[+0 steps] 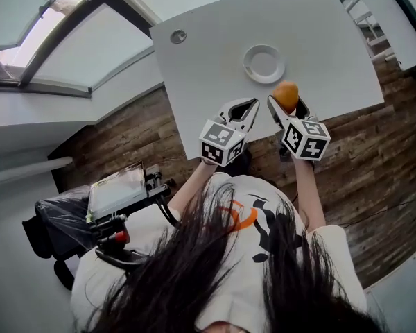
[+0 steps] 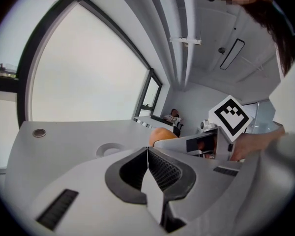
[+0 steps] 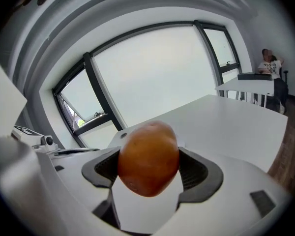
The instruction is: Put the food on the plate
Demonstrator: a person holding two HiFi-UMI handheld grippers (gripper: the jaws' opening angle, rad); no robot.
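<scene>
An orange-brown potato [image 1: 286, 96] [image 3: 148, 157] is clamped in my right gripper [image 1: 286, 103] [image 3: 148, 168], held above the near edge of the white table. The white plate [image 1: 263, 64] [image 2: 109, 149] lies empty on the table, a little beyond and left of the potato. My left gripper [image 1: 250, 109] [image 2: 147, 154] hovers beside the right one over the table's near edge, its jaws pressed together with nothing between them. From the left gripper view the potato [image 2: 162, 135] peeks out behind the right gripper's body.
The white table [image 1: 215, 61] has a round grommet [image 1: 178, 37] at its far left corner. Wooden floor surrounds it. A cart with a screen [image 1: 118, 193] stands at my left. More white desks [image 1: 395, 19] are at the upper right, with a seated person [image 3: 270, 63] far off.
</scene>
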